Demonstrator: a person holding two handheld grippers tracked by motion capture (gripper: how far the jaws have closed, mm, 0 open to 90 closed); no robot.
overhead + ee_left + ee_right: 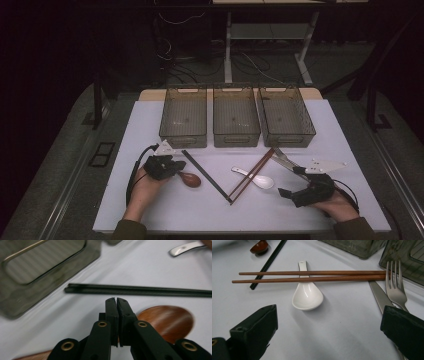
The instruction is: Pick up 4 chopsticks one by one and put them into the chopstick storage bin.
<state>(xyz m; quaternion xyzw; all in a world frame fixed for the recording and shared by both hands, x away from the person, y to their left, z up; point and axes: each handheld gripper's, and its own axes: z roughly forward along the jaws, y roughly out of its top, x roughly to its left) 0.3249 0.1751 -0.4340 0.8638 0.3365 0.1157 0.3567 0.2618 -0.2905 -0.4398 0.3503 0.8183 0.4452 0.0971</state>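
Note:
A brown wooden spoon (190,179) lies on the white table by my left gripper (178,168). In the left gripper view that gripper (116,300) is shut, pads meeting with nothing between their tips. It crosses above the spoon's neck, with the bowl (170,321) just to its right. Black chopsticks (140,290) lie just past the tips. My right gripper (328,315) is open and low over the table. Ahead of it lies a white ceramic spoon (307,296) with two brown chopsticks (312,276) across its handle. A fork (396,287) and a knife (380,296) run toward its right jaw.
Three see-through bins (183,117) (236,117) (286,117) stand in a row at the table's far side. The black chopsticks (205,175) and brown chopsticks (252,175) form a V in the middle. The knife and fork (285,160) lie right of them.

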